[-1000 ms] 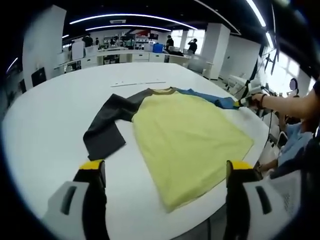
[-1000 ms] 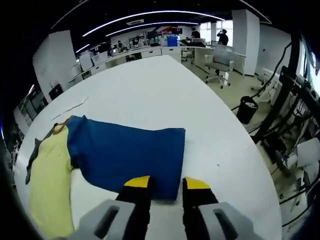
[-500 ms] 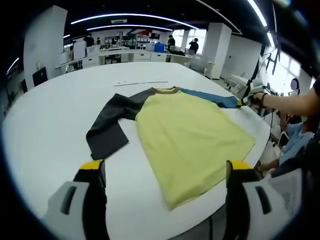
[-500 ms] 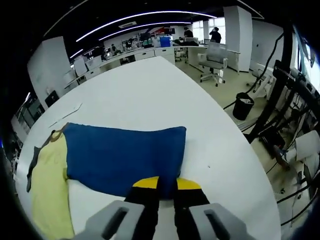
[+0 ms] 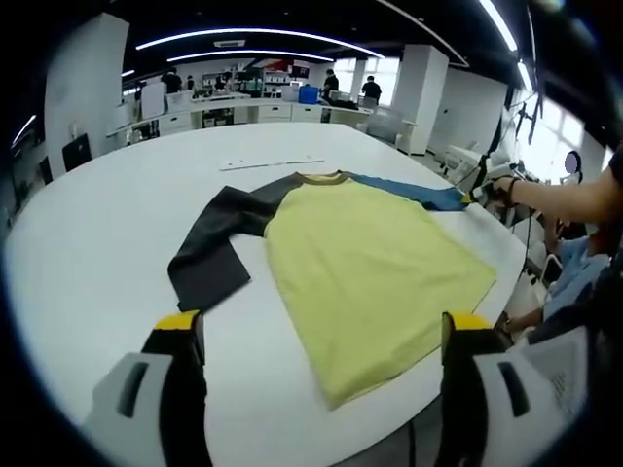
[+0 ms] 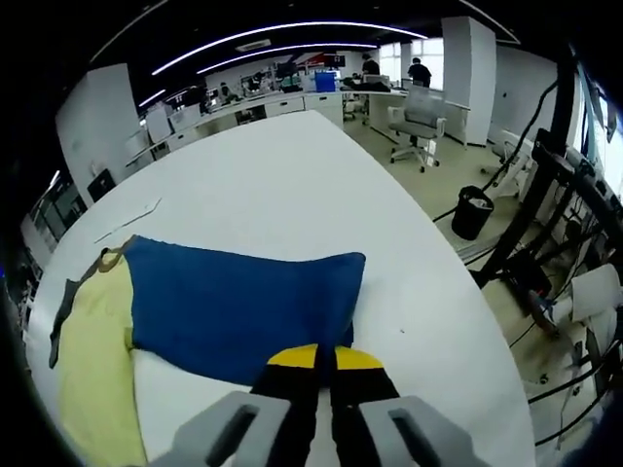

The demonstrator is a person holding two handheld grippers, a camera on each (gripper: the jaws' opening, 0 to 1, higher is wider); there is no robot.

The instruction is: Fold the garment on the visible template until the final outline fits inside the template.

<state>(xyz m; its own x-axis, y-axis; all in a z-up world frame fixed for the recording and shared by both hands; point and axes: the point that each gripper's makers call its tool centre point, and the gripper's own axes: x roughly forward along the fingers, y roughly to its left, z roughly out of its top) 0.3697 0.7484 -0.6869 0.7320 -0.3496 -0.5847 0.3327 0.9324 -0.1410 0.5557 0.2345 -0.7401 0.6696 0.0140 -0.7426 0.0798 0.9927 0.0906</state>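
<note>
A long-sleeved shirt lies flat on the white table. Its yellow body faces me, with a dark grey sleeve bent to the left and a blue sleeve stretched to the right. My left gripper hangs open above the table's near edge, short of the shirt's hem. In the right gripper view the blue sleeve spreads out ahead, and the yellow body lies at the left. My right gripper is shut on the blue sleeve's near edge close to the cuff. The right gripper also shows at the sleeve's end.
A thin pale strip lies on the table beyond the collar. The person's arm reaches in from the right. The table edge runs close behind the cuff, with a black bin and an office chair on the floor beyond.
My right gripper's jaws have gone from apart to together on the blue sleeve's edge. The left gripper has stayed open and almost still.
</note>
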